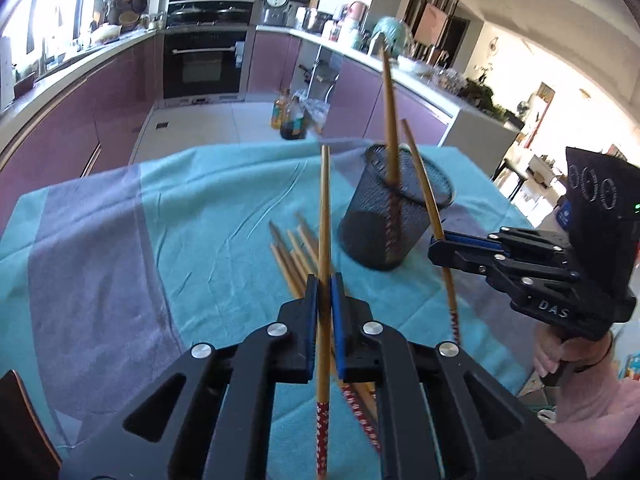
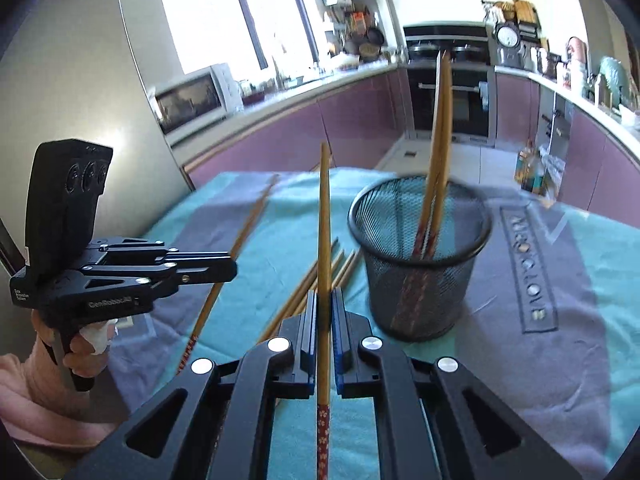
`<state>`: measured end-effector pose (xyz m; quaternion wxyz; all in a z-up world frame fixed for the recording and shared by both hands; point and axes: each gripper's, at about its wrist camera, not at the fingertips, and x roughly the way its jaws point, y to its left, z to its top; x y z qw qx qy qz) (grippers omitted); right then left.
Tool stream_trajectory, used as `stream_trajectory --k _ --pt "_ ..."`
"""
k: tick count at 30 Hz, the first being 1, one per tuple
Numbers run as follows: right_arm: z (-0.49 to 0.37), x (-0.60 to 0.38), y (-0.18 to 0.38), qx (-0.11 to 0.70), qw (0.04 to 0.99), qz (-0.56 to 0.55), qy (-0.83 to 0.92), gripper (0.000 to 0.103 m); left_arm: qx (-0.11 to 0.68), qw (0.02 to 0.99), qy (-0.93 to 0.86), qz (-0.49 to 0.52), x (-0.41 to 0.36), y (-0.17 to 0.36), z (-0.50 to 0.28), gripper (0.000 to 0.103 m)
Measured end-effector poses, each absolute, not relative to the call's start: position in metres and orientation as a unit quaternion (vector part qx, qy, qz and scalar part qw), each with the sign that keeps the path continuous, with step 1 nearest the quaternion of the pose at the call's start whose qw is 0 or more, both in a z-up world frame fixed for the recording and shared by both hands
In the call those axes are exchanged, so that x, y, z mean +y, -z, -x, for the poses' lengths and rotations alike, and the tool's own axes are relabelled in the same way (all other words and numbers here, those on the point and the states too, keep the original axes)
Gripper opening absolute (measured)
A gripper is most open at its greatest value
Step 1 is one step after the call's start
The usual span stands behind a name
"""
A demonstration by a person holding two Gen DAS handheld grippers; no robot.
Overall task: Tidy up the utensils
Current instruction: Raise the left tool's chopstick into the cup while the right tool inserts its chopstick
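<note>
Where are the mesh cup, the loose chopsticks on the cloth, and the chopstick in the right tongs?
mesh cup [image 2: 420, 280], right wrist view, front wall.
loose chopsticks [image 1: 292, 256], left wrist view, mid-shafts.
chopstick in the right tongs [image 2: 324, 232], right wrist view, bare shaft.

In the left wrist view, the teal and grey cloth [image 1: 120, 216] lies bare across the left and centre of the frame, giving open room there. Right of centre stands the black mesh cup [image 1: 390, 208], with two chopsticks [image 1: 390, 120] rising steeply out of its mouth and partly blocking a straight drop into it. Just beside the cup's foot, to its lower left, the loose chopsticks [image 1: 294, 258] lie fanned on the cloth. The right gripper [image 1: 438, 246], clamped on a slanting chopstick [image 1: 424, 196], crowds the cup's right side. In the right wrist view, the left gripper [image 2: 232, 268] closes off the left; cloth right of the cup is bare apart from a grey printed patch [image 2: 530, 268].
</note>
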<state>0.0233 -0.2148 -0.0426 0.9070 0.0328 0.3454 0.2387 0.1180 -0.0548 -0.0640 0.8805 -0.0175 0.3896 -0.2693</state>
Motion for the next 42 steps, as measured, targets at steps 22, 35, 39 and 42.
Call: stream_trajectory --k 22,35,39,42 --pt "-0.034 -0.253 -0.044 0.237 0.943 -0.060 -0.226 0.006 0.262 0.901 0.335 0.084 -0.060 -0.057 -0.117 0.007" --pt "-0.056 -0.262 -0.067 0.201 0.956 -0.063 -0.202 0.006 0.216 0.912 0.342 0.070 -0.090 -0.096 -0.128 0.007" --pt "-0.067 -0.262 -0.053 0.217 0.954 -0.067 -0.195 0.006 0.235 0.912 0.332 0.055 -0.104 -0.086 -0.133 0.007" --pt "-0.075 -0.261 -0.040 0.234 0.951 -0.067 -0.189 0.006 0.254 0.908 0.329 0.048 -0.112 -0.075 -0.137 0.007"
